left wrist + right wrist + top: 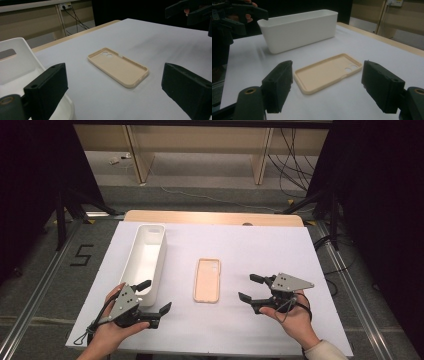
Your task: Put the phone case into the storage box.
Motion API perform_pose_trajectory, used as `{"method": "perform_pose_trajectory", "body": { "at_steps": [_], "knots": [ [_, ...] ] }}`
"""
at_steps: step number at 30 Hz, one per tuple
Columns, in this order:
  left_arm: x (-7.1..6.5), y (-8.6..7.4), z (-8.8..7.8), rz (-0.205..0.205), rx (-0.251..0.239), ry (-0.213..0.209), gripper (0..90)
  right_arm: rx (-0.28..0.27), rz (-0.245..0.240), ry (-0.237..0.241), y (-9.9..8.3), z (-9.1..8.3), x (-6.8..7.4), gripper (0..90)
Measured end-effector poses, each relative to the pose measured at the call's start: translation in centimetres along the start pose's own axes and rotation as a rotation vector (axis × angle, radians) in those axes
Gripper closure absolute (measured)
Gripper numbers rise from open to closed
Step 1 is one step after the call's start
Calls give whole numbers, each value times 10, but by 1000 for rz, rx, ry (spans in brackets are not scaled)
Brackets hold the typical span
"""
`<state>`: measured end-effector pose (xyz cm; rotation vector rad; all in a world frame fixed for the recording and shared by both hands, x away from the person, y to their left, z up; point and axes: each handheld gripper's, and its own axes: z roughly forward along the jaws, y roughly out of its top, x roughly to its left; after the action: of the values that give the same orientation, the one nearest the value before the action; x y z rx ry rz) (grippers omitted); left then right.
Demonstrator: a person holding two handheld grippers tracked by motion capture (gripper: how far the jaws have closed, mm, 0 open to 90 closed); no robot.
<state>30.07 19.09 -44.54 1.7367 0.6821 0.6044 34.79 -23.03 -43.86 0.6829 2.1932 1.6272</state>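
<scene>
A white sheet covers the table, and everything sits relative to the phone case lying open side up near its middle. The long white bin stands to the left of the case, near but apart. The left gripper hovers at the bin's near end, jaws wide apart and empty. The right gripper is just right of the case, jaws likewise spread, holding nothing.

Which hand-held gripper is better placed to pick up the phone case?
Probably right: the right hand-held gripper is open, facing the phone case across bare table. The left hand-held gripper sits against the white bin.
</scene>
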Motion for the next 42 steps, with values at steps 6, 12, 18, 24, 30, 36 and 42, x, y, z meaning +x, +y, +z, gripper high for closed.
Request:
{"method": "perform_pose_trajectory", "body": {
  "at_steps": [6, 12, 18, 24, 30, 36, 42],
  "knots": [
    [1, 0, -2, 7, 2, 5, 63, 14, 7, -35, -1, -16, 1, 262],
    [-3, 2, 1, 27, 40, 18, 62, -20, 11, -62, -5, -29, 2, 261],
    [-6, 8, 6, 50, 70, 10, 64, -3, 5, -87, -8, -39, -1, 259],
    [-9, 19, 17, 53, 168, -52, 82, -9, 5, -100, -11, -41, -3, 259],
    [-18, 29, 34, 152, 284, -86, 116, -1, 7, -93, -12, -43, -3, 258],
    [-20, 28, 60, 195, 376, -166, 153, 3, 3, -95, -13, -44, -2, 259],
    [-27, 32, 85, 294, 460, -178, 158, 16, 4, -83, -14, -44, -1, 259]
  ]
}}
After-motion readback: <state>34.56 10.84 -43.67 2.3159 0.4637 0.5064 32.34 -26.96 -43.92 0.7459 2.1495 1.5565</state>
